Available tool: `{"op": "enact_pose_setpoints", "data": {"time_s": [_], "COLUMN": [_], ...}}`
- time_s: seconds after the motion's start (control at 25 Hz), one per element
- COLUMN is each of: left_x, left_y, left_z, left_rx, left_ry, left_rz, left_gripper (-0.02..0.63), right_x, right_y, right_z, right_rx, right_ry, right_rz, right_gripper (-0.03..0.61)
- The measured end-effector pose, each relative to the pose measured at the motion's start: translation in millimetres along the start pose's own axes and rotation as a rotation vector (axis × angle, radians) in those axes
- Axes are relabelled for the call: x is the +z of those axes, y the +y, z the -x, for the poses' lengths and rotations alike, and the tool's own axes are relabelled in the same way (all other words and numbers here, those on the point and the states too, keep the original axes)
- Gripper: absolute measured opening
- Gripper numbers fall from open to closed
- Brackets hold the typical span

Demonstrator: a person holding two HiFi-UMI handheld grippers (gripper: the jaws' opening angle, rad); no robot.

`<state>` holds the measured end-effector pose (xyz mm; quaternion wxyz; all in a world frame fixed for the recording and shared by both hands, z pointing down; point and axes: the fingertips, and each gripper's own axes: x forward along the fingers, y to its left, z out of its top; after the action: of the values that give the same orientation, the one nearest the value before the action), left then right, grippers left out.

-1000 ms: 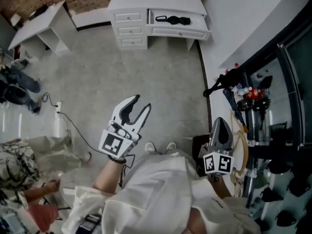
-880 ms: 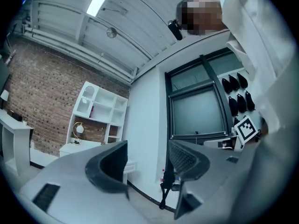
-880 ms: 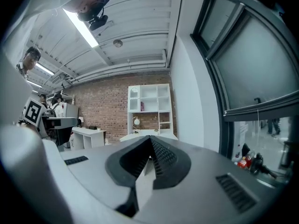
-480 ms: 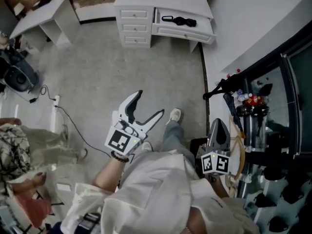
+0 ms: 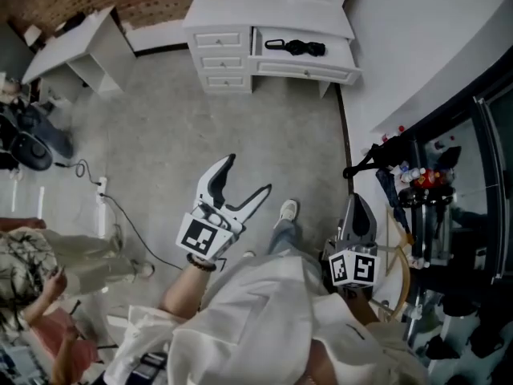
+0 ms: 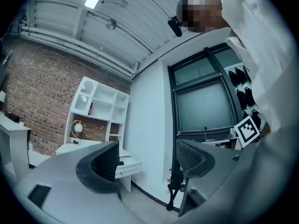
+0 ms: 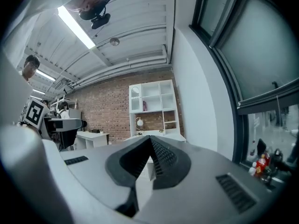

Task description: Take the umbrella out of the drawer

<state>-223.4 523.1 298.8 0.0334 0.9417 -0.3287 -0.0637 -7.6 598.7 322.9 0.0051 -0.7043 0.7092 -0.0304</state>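
Note:
A black folded umbrella (image 5: 295,47) lies in the open drawer (image 5: 309,71) of a white desk (image 5: 264,10) at the far end of the room. Both grippers are held far short of it, over the floor. My left gripper (image 5: 248,173) points toward the desk; its jaws have just been opening and now stand wide with nothing between them. In the left gripper view the left gripper (image 6: 148,158) frames the distant drawer (image 6: 126,168). My right gripper (image 5: 357,204) is shut and empty, to the right near the wall. The right gripper view shows the right gripper (image 7: 150,147) with its pads pressed together.
A white side table (image 5: 76,42) stands at the back left. A cable (image 5: 120,215) runs across the floor, and a seated person (image 5: 32,263) is at the left. A black stand (image 5: 373,155) and a rack with bottles (image 5: 417,171) line the right wall.
The left jaws have spread much wider. Both grippers have moved forward with the person's step, and a shoe has appeared on the floor between them.

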Motion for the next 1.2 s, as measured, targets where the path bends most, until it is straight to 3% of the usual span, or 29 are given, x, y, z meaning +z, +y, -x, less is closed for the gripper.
{"op": "enact_pose_setpoints", "data": {"time_s": [0.28, 0.6, 0.88, 1.2], "left_x": [-20.1, -18.3, -17.0, -27.8], "left_y": [34.5, 74.4, 91.7, 123.3], "left_z": [-116.8, -241.3, -302.7, -345.7], "left_rx": [-0.004, 0.03, 0.051, 0.034], "left_ry": [0.059, 0.064, 0.023, 0.022], "left_rz": [0.005, -0.001, -0.017, 0.006], "left_gripper": [0.371, 0.371, 0.371, 0.371], "right_x": [-5.8, 7.7, 10.1, 3.4], "right_y": [-56.2, -133.1, -176.5, -179.9], "right_z": [-102.5, -211.2, -267.3, -315.1], "right_rx": [0.038, 0.064, 0.079, 0.086], "right_ry": [0.019, 0.02, 0.029, 0.05], "right_rz": [-0.03, -0.049, -0.028, -0.021], "right_gripper": [0.018, 0.018, 0.018, 0.017]}}
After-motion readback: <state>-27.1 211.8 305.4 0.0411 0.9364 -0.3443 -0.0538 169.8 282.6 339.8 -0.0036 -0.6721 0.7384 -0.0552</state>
